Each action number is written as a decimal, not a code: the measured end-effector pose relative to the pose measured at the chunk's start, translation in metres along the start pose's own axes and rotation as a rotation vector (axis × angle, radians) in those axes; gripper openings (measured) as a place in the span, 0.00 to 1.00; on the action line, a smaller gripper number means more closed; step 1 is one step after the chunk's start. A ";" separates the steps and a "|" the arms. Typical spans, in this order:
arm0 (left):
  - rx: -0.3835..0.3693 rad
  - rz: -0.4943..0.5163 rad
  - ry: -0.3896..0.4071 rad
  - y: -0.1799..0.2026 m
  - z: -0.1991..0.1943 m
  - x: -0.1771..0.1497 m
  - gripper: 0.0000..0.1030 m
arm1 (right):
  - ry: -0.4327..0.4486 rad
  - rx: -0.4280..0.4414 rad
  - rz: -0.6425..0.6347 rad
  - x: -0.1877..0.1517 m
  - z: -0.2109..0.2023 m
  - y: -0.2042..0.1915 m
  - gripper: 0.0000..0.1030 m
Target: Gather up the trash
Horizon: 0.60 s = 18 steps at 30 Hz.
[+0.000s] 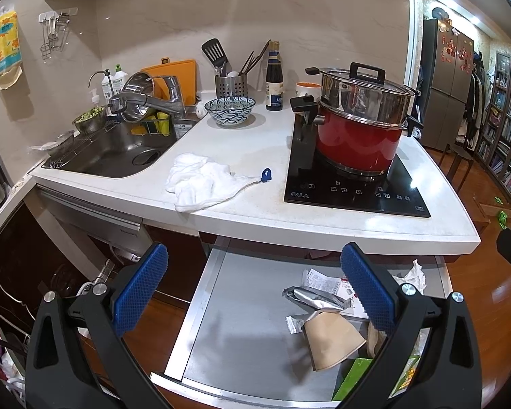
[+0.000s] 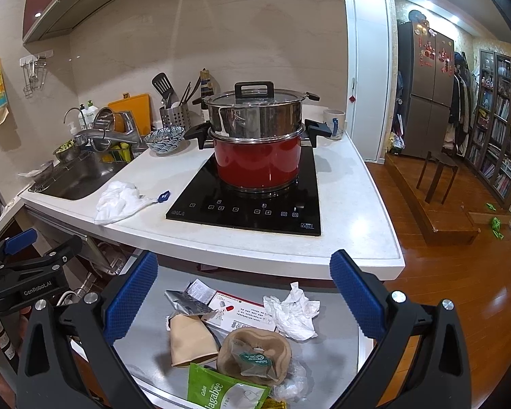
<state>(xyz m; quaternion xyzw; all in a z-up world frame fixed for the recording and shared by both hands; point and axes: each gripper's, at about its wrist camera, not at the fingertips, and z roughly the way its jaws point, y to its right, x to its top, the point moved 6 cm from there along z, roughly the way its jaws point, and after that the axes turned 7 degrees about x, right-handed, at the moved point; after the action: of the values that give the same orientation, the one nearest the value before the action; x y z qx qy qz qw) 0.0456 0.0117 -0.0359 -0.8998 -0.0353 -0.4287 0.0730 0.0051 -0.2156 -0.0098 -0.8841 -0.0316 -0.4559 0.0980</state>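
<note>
Left wrist view: the left gripper (image 1: pixel 253 283), jaws wide apart and holding nothing, hangs over a pull-out steel shelf (image 1: pixel 242 334) below the white countertop (image 1: pixel 255 214); a paper cup (image 1: pixel 332 337) and foil wrapper (image 1: pixel 315 298) lie on the shelf's right side

Right wrist view: the right gripper (image 2: pixel 243 293), jaws likewise apart and empty, frames the trash on that shelf (image 2: pixel 334 351): crumpled tissue (image 2: pixel 294 310), green snack bag (image 2: pixel 221 392), cup (image 2: pixel 190 341), below the red pot (image 2: pixel 259 163)
</note>
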 end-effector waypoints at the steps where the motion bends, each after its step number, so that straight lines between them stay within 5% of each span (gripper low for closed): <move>1: 0.000 0.000 0.000 0.000 0.000 0.000 0.98 | 0.000 0.002 0.000 0.000 0.000 0.000 0.96; 18: -0.001 0.001 0.000 0.001 0.000 0.001 0.98 | -0.003 0.002 0.006 0.000 0.004 0.001 0.96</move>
<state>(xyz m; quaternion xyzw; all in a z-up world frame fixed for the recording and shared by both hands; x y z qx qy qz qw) 0.0464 0.0103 -0.0353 -0.8999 -0.0345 -0.4286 0.0726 0.0084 -0.2156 -0.0127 -0.8848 -0.0297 -0.4542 0.1002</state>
